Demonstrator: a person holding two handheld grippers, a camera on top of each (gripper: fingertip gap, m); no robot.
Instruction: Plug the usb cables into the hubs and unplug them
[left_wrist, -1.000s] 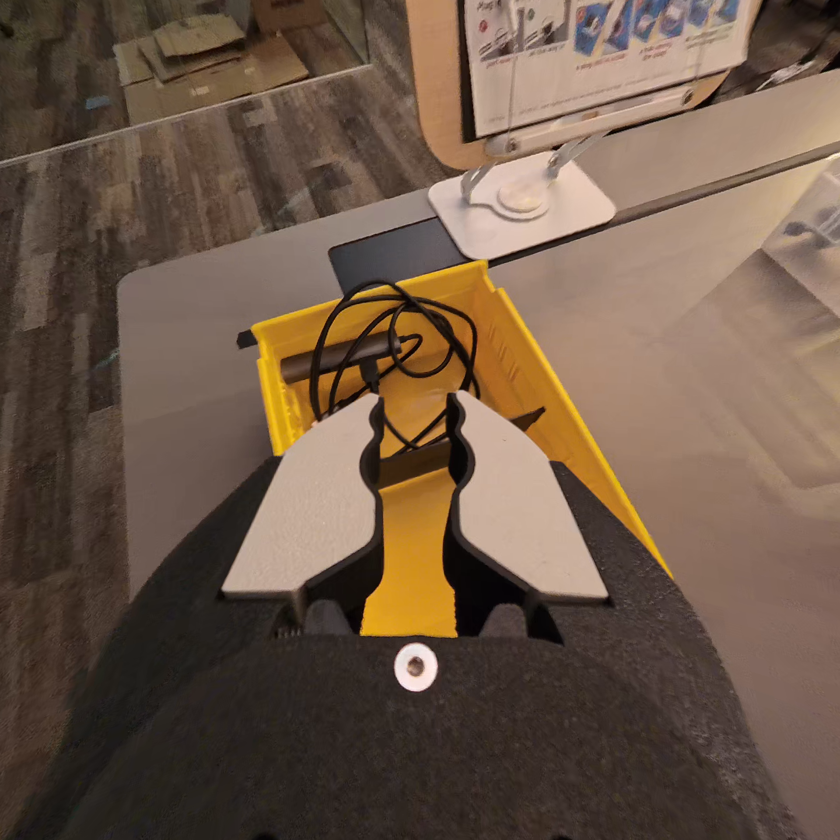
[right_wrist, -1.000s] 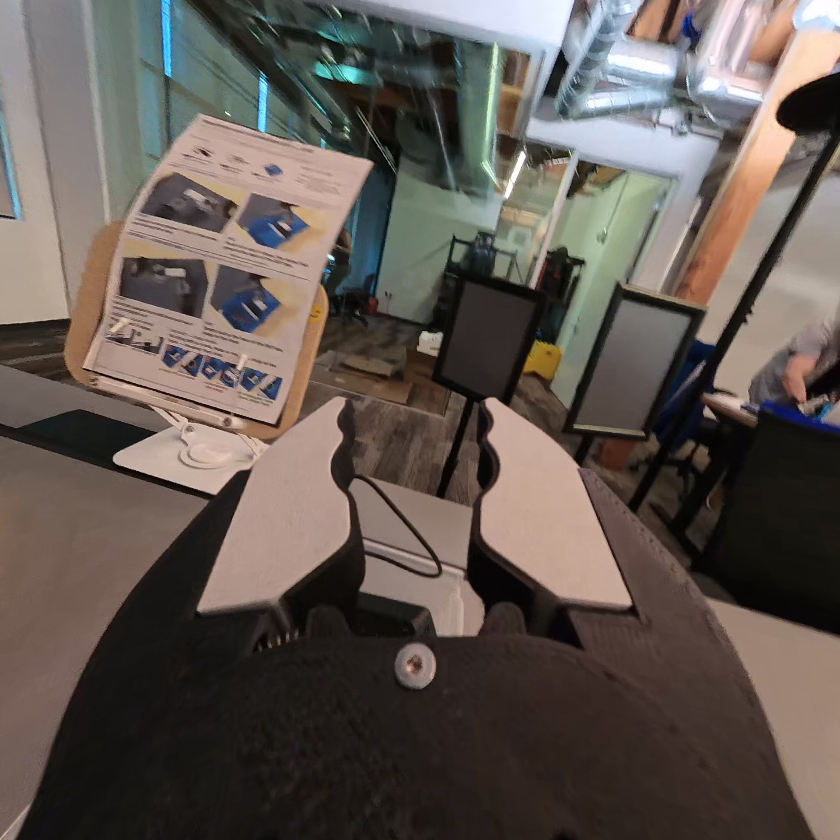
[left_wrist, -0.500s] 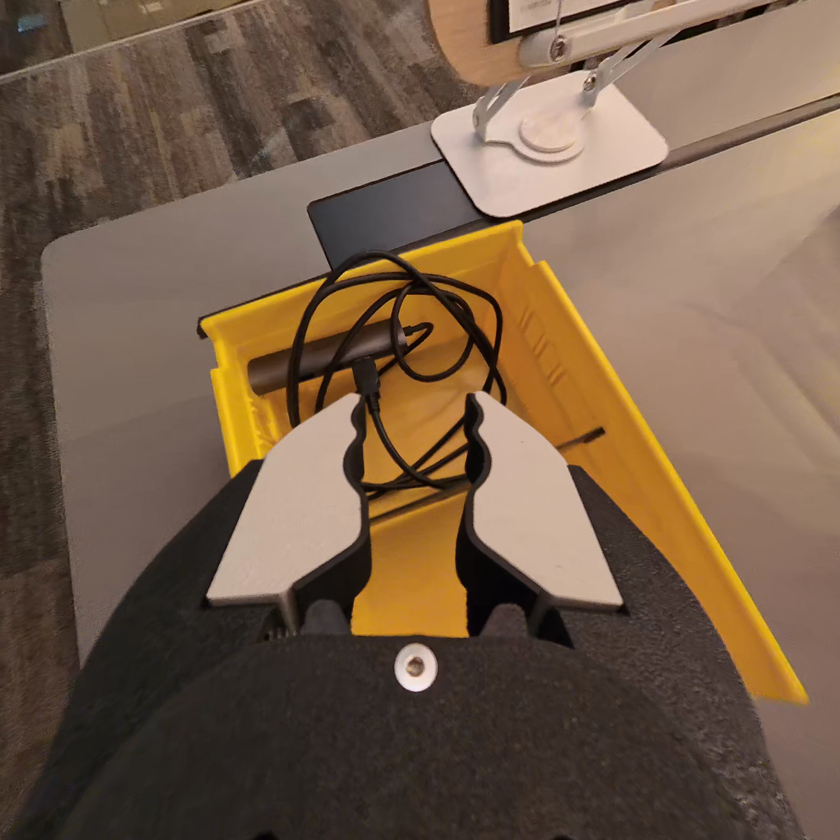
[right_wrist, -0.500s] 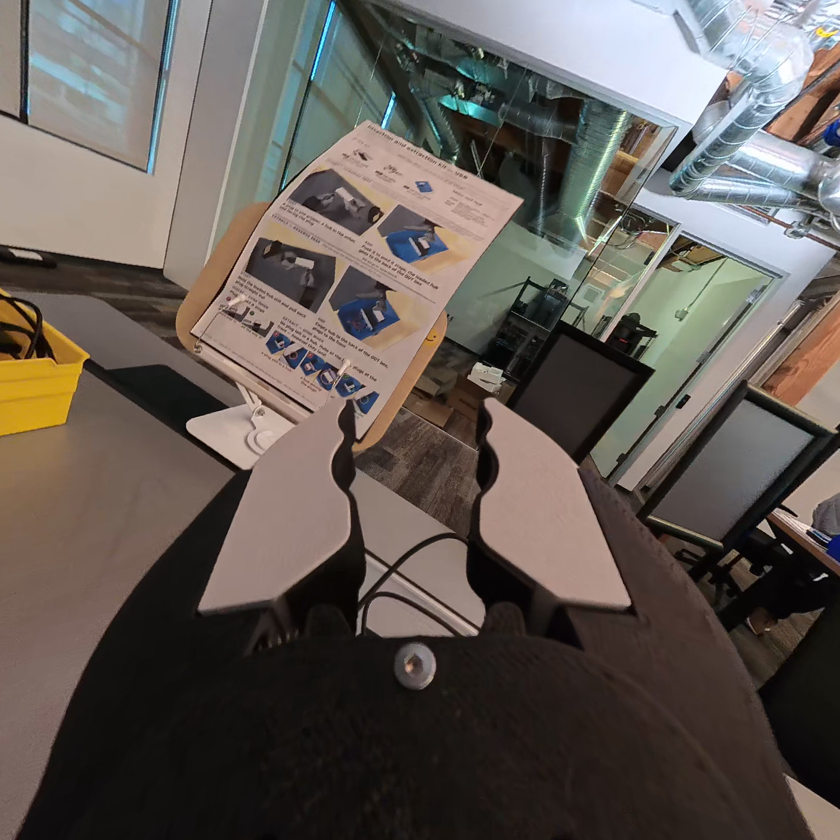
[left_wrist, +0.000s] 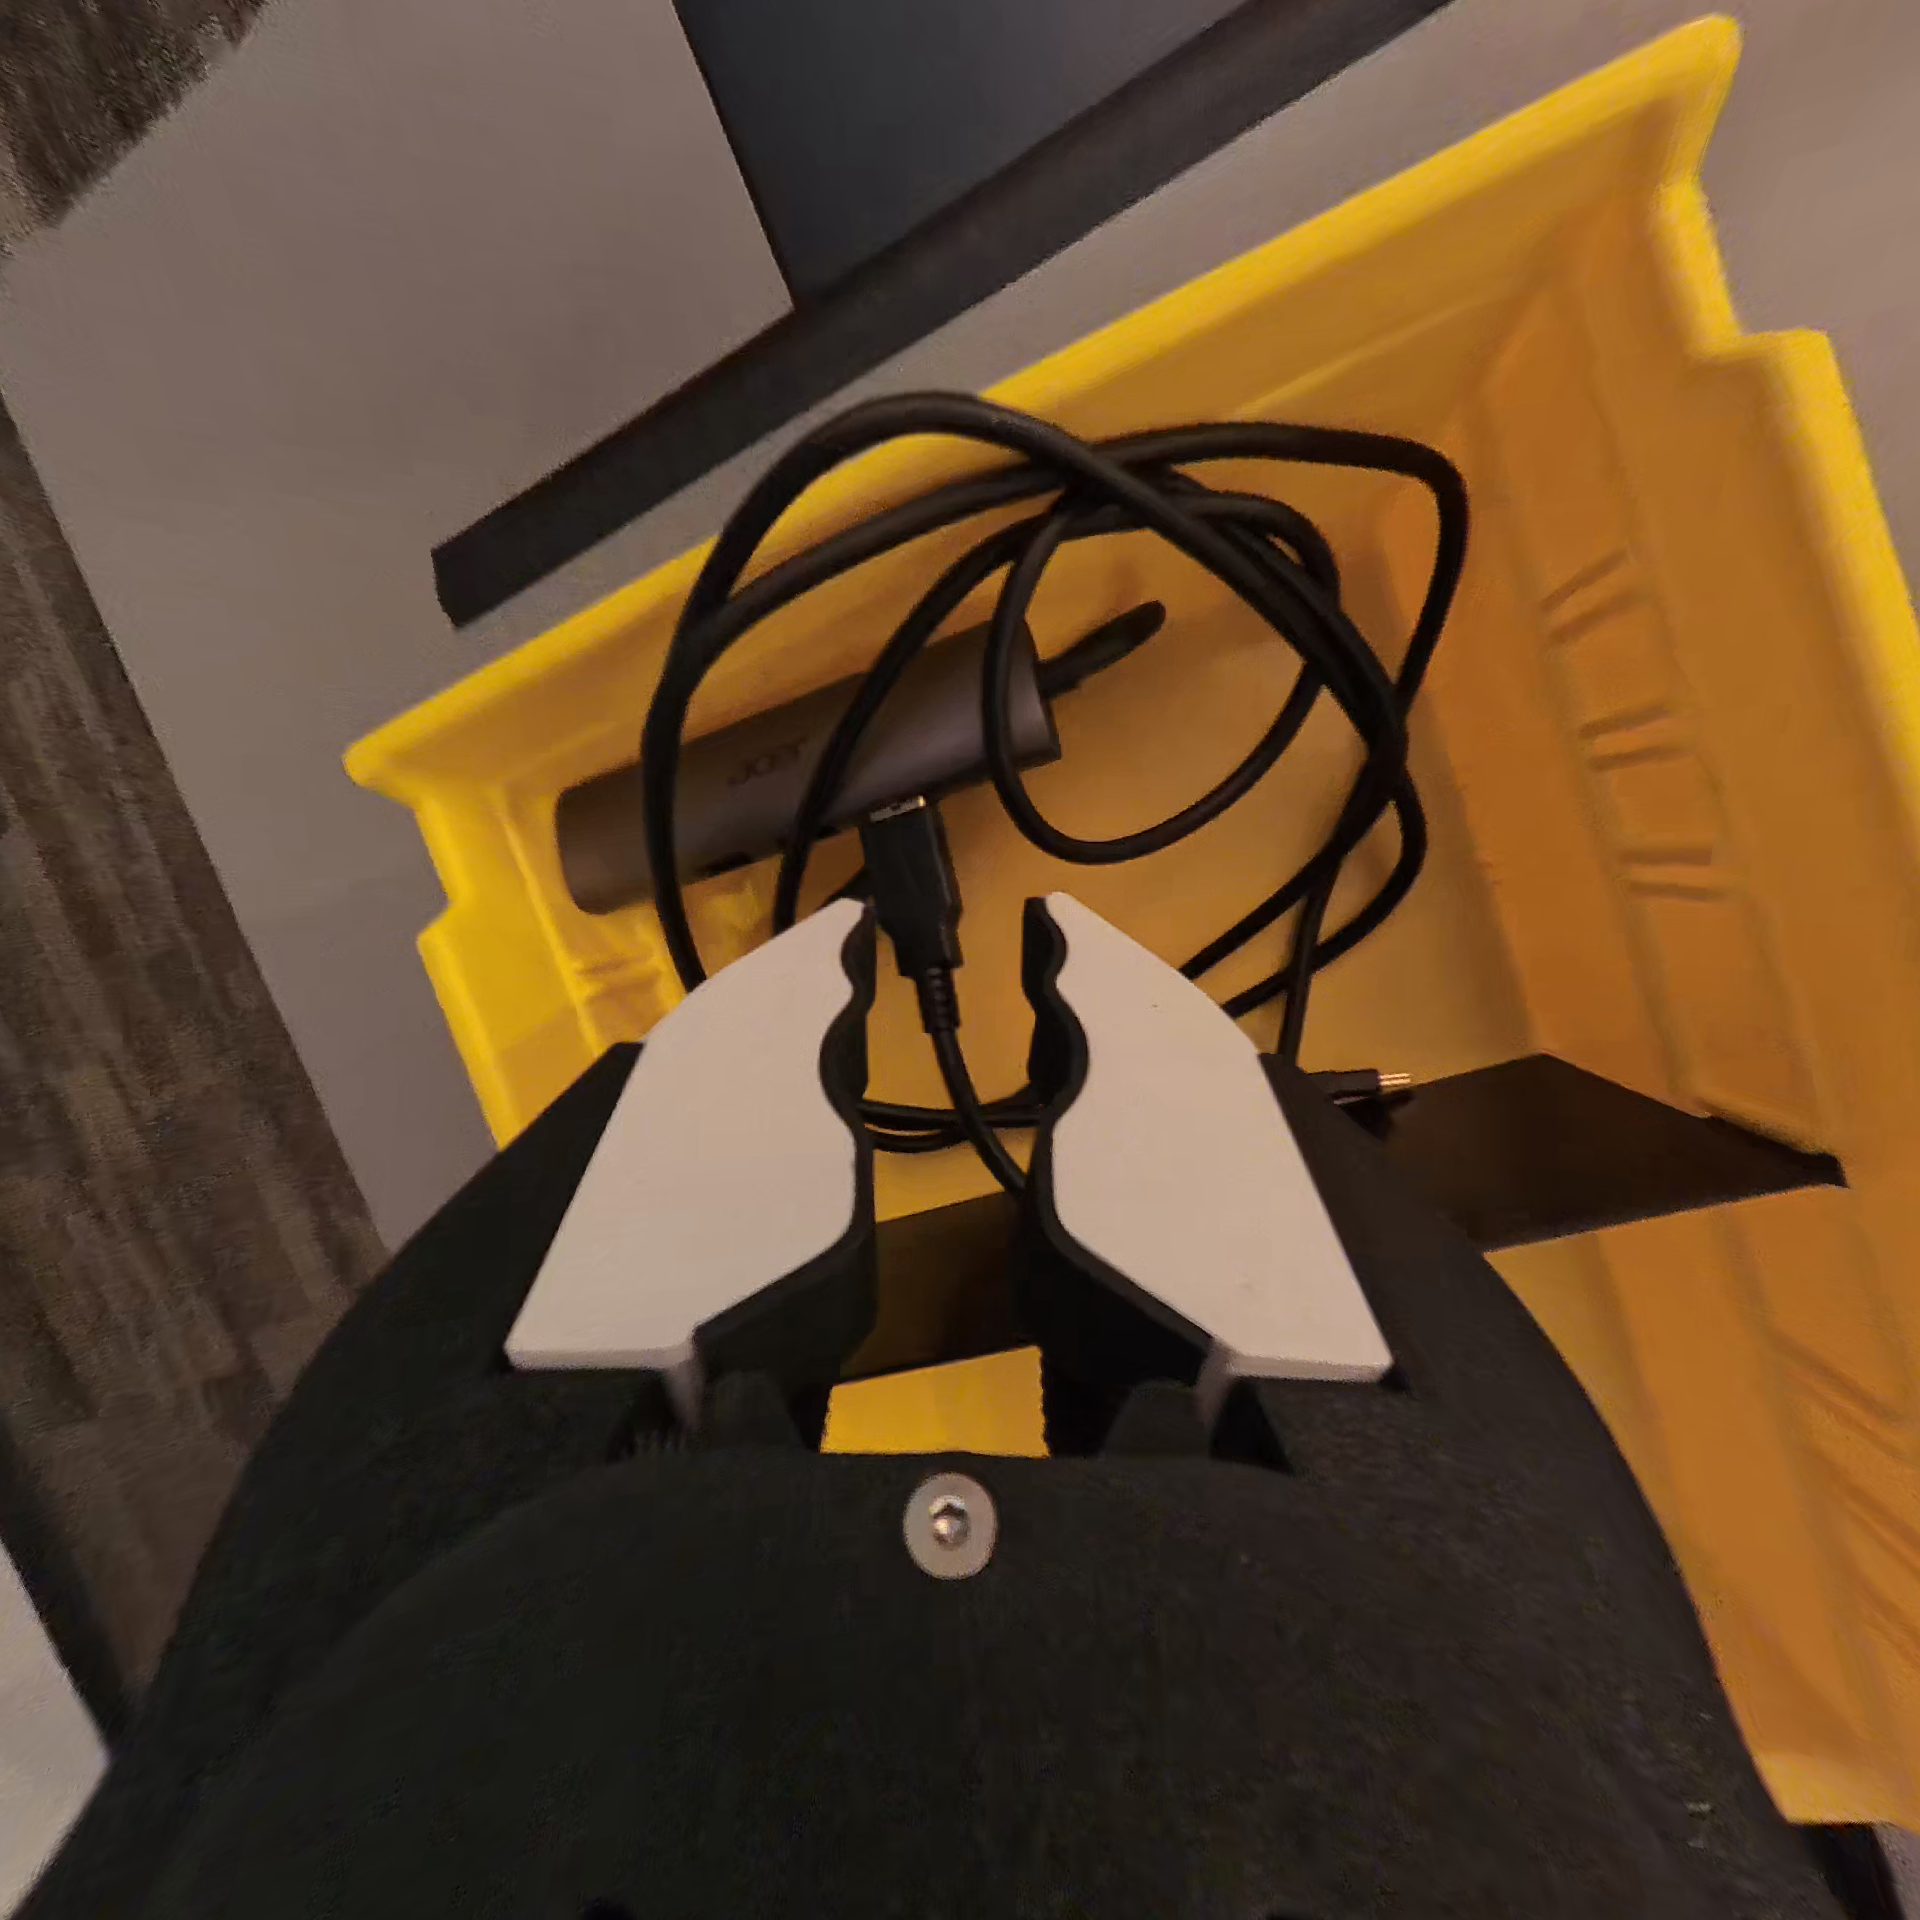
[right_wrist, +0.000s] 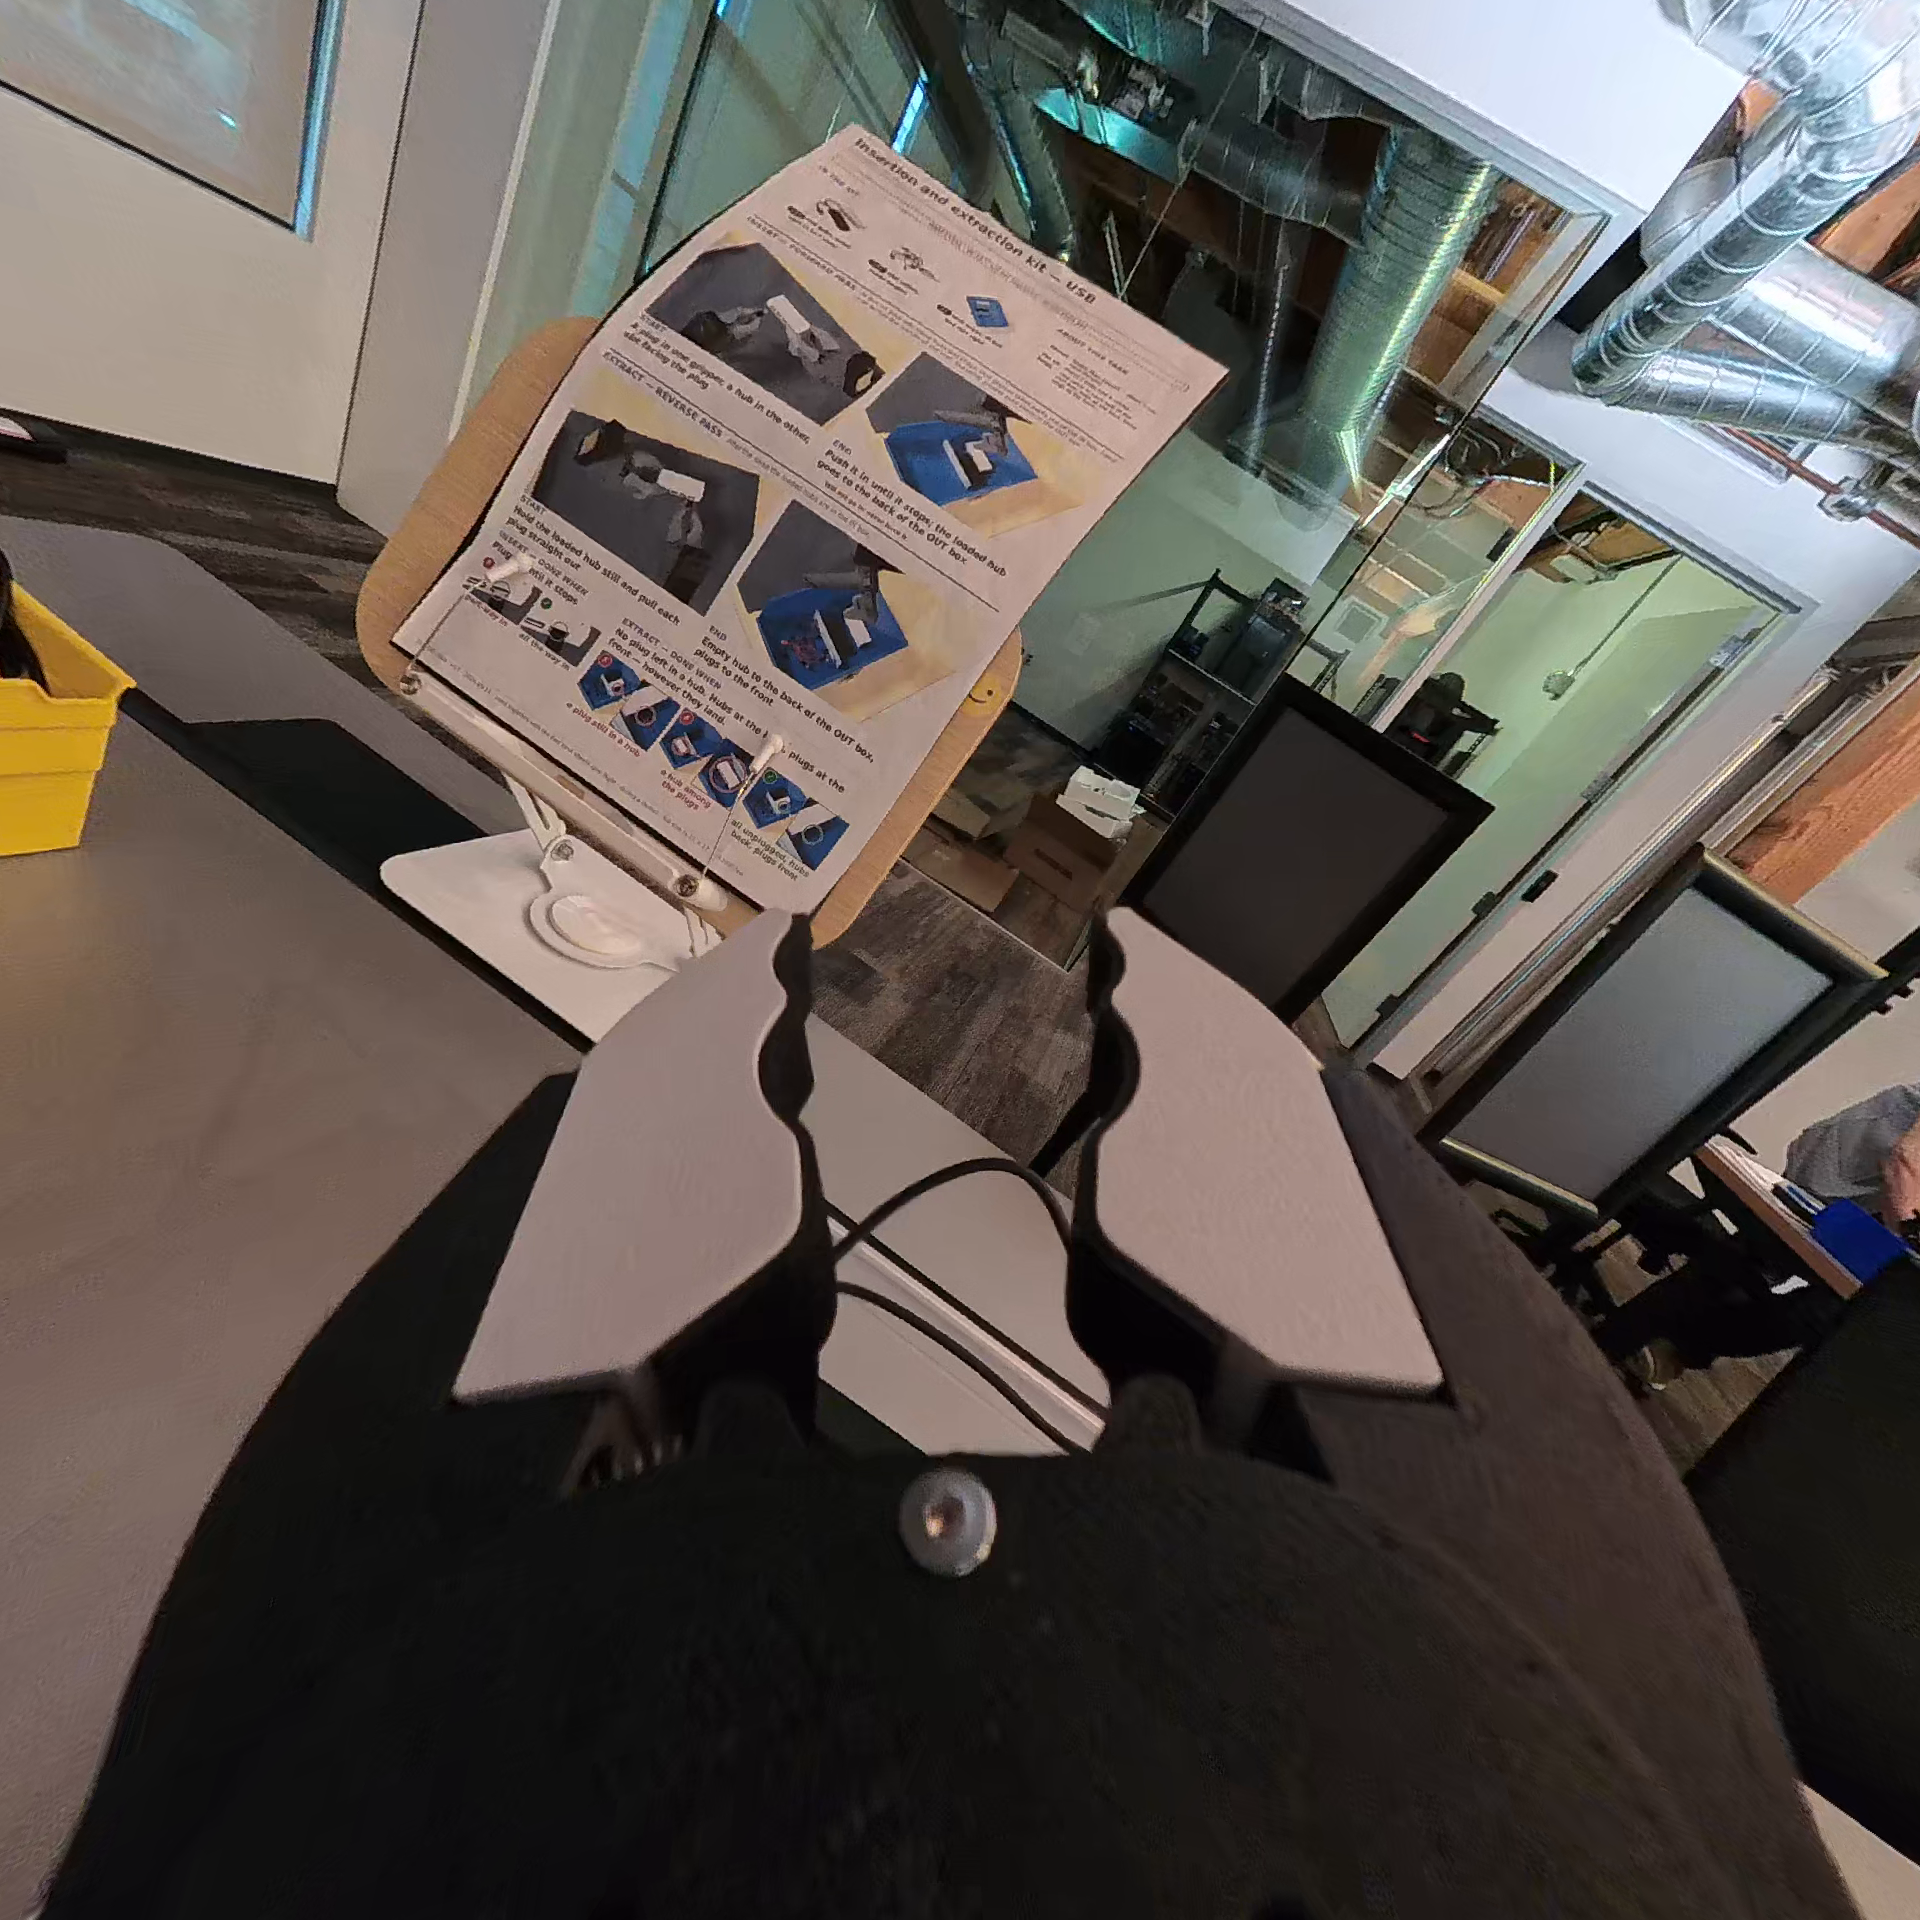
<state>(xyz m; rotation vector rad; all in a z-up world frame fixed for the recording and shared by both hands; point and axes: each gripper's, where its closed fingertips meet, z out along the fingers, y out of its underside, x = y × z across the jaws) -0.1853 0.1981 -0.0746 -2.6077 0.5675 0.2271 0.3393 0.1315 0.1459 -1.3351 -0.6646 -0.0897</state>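
Black cable (left_wrist: 1226, 582) is lying in loose tangled loops at the far end of the yellow bin (left_wrist: 1621, 582), one plug (left_wrist: 912, 883) sitting seated in the side of the grey hub (left_wrist: 769, 790) beneath the coils, so by my reading one insertion is made and its unplugging is waiting. Left gripper (left_wrist: 948, 920) is hovering over that plug with its fingers apart, gripping nothing. Right gripper (right_wrist: 948, 940) is idling well off, above the grey table (right_wrist: 208, 1091), fingers spread and empty, facing an instruction sheet (right_wrist: 810, 499) on its stand, with another thin cable (right_wrist: 966, 1179) lying below.
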